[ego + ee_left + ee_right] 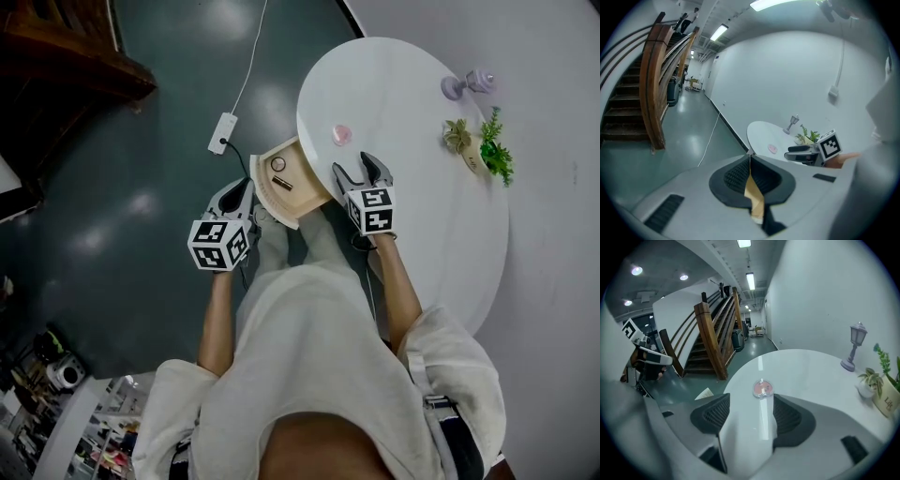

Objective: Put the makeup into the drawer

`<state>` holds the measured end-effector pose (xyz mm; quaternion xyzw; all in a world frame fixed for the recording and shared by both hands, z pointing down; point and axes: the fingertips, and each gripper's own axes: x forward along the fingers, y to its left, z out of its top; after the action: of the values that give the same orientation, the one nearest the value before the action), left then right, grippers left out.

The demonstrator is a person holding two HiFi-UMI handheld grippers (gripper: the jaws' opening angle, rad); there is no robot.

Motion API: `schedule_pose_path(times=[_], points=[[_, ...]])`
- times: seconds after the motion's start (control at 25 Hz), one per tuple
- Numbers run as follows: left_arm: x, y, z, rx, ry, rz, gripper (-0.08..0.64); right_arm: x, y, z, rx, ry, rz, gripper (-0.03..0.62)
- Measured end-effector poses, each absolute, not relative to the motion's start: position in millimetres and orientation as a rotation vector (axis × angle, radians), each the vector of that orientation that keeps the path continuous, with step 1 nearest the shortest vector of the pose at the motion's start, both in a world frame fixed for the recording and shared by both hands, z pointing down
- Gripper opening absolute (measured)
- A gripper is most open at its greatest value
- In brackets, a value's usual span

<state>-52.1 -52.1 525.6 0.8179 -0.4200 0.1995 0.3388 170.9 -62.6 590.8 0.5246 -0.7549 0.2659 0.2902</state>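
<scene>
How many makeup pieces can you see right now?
3. A pink compact lies on the white table; a round case and a small dark stick sit in the open drawer. Others may be hidden.

Only one piece of real writing to be read: dark handwritten-style lettering on the cream plant pot point(888, 401), at the right edge of the right gripper view. Begins with "Lif"; the rest cut off by the picture's edge. Same pot in the head view too small for reading. On the left cube point(220, 244) and the right cube point(373, 208), only black-and-white square marker patterns, coded blocks and not letters. One such marker seen also in the left gripper view.
</scene>
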Motion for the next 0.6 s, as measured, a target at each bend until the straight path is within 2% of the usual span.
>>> schedule_pose_path(times=[0.6], points=[[-69.8,-51.9,532.2,2.066,-1.160,0.507,0.014,171.0,-117.4,636.5,1.253,-1.934,0.720,0.284]])
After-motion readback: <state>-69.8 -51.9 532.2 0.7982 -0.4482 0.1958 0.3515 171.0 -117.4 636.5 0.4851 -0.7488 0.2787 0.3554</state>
